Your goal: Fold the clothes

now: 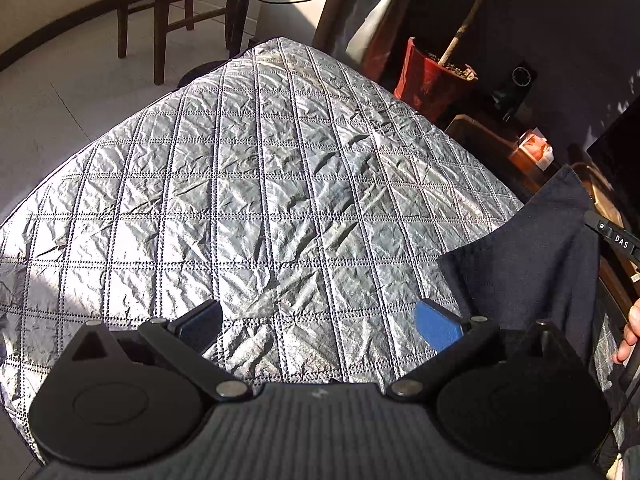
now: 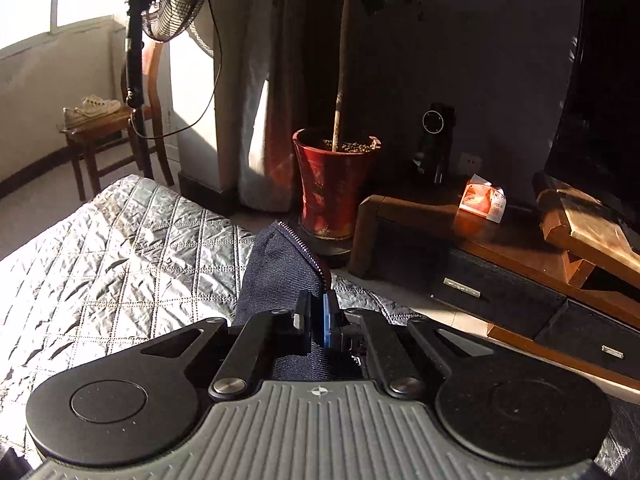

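A dark navy garment [image 1: 532,264] hangs lifted at the right of the left wrist view, above a silver quilted cover [image 1: 260,184]. My right gripper [image 2: 316,316] is shut on the garment [image 2: 280,272] near its zipper edge and holds it up over the cover's right side. The right gripper's tip also shows in the left wrist view [image 1: 612,236], gripping the cloth's upper corner. My left gripper [image 1: 320,324] is open and empty, just above the quilted cover, left of the hanging cloth.
A red plant pot [image 2: 332,184] stands on the floor beyond the cover. A low wooden TV cabinet [image 2: 500,240] with a tissue pack runs along the right. A wooden stool [image 1: 160,4] and a fan stand [image 2: 136,80] are at the far left.
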Tool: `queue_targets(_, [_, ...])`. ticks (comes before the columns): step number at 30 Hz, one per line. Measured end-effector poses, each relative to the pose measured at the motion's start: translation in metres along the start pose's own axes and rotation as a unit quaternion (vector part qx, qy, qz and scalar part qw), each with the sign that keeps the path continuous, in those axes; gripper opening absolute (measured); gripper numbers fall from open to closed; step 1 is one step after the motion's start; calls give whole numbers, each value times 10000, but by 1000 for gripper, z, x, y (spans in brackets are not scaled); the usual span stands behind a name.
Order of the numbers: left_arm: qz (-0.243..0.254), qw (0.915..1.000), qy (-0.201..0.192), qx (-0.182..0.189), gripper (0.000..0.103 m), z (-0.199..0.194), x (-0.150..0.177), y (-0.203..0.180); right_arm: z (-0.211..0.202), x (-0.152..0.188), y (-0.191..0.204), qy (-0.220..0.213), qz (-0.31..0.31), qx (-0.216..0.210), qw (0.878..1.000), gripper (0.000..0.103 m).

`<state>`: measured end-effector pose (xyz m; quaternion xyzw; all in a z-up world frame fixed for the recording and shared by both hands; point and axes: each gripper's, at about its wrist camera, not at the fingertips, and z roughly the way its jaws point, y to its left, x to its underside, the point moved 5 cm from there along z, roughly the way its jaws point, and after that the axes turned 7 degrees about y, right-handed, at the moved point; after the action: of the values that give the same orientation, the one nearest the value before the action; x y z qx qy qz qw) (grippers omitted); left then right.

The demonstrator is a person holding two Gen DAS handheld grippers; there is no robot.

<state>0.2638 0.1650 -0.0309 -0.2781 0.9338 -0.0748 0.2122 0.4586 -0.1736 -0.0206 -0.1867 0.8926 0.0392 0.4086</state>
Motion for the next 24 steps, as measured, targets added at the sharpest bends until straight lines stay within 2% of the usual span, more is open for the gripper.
queue_targets(3, [-136, 9999, -45, -35, 102, -1, -2, 5, -50, -15, -3, -421, -259, 407, 9979, 6])
queue_targets(6, [-209, 9998, -43, -45, 102, -1, -2, 7, -113, -3, 8, -812, -631, 706, 9922, 6])
queue_targets(8, [-224, 9997, -52, -9, 102, -2, -2, 6, -159, 24, 24, -994, -790, 857, 9882, 6])
queue_targets(11, [-198, 9997, -110, -6, 102, -5, 0, 3, -214, 78, 59, -1068, -1011, 853, 9854, 7])
queue_targets(13, [-186, 9997, -128, -12, 102, -5, 1, 1, -238, 127, 104, -976, -1330, 1002, 9812, 7])
queue_targets(16, [-192, 9997, -138, -25, 102, -6, 2, 0, -223, 198, 145, 20, -357, 144, 9993, 8])
queue_targets(17, [-190, 9997, -155, -40, 102, -6, 2, 0, -217, 221, 159, 380, 19, -181, 9991, 8])
queue_targets(20, [-114, 9997, -180, -72, 102, -7, 4, -4, -203, 267, 195, 1261, 41, -1016, 9868, 12])
queue_targets(21, [-64, 9998, -165, -71, 102, -6, 5, -6, -208, 270, 197, 1293, 106, -1236, 9838, 15])
queue_targets(23, [33, 9999, -139, -65, 102, -5, 7, -10, -224, 267, 194, 1168, 306, -1635, 9791, 27])
queue_targets(24, [76, 9999, -130, -55, 102, -4, 7, -12, -231, 262, 185, 1134, 511, -1844, 9749, 41])
